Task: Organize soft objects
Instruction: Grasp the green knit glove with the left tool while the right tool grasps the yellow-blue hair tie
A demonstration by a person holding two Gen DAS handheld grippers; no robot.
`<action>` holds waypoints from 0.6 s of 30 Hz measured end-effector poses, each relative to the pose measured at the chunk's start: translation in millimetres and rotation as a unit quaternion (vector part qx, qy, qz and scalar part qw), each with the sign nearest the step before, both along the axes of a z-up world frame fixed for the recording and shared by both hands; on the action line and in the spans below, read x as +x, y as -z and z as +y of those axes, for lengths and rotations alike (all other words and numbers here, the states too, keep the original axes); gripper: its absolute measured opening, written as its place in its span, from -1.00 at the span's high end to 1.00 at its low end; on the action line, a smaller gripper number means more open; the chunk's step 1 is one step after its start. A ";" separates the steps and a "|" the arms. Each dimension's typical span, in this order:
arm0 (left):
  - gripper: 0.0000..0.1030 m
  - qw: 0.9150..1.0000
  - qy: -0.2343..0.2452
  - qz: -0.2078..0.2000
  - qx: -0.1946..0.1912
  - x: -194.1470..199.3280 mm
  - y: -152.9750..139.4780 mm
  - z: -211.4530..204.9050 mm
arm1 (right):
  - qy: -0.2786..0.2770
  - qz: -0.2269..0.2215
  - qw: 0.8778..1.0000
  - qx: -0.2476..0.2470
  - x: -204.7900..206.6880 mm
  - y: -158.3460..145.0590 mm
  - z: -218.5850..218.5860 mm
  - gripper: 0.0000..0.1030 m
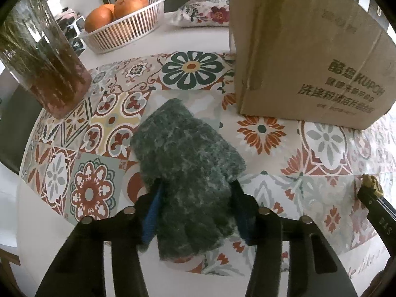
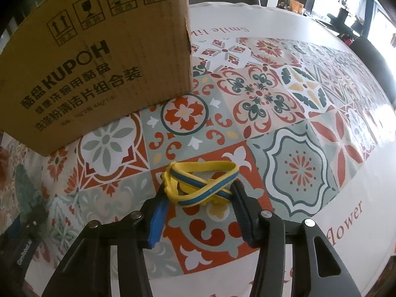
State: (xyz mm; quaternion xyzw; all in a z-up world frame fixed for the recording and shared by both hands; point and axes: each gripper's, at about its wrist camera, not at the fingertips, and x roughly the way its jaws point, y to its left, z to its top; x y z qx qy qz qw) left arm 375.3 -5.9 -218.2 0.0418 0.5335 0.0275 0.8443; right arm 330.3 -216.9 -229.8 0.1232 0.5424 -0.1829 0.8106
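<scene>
**Risks while both tools are loaded near the box**

Glass first: on my far left stands a tall clear glass vase of dried stems (image 1: 42, 57), close to the table's edge, and a wide swing of my left tool could tip it. Beyond it sits a white slatted plastic basket of oranges (image 1: 123, 28), with a flower-printed cushion (image 1: 203, 13) farther right.

My left gripper (image 1: 195, 195) is pinching a fuzzy dark green knitted cloth (image 1: 185, 160); its blue-padded fingers (image 1: 152, 210) press into its near half while the far end lies forward over the patterned tile-print tablecloth (image 1: 104, 128). That loose end droops, so I judge it could drag or slide out of the hold if I move fast.

To the right rises the brown cardboard box with printed lettering (image 2: 94, 57), its top out of view. If that is where things go, I may clip its wall when lifting.

My right gripper (image 2: 198, 193) is closed on a twisted yellow and blue rubbery band (image 2: 200, 180), held only at its near loops, low over the table. Springy material like this could snap free.
</scene>
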 end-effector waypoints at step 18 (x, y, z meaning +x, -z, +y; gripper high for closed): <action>0.48 0.998 0.015 -0.036 -0.051 -27.5 -26.8 -12.7 | -0.023 -0.041 0.999 -0.009 -25.9 -28.9 5.8 0.43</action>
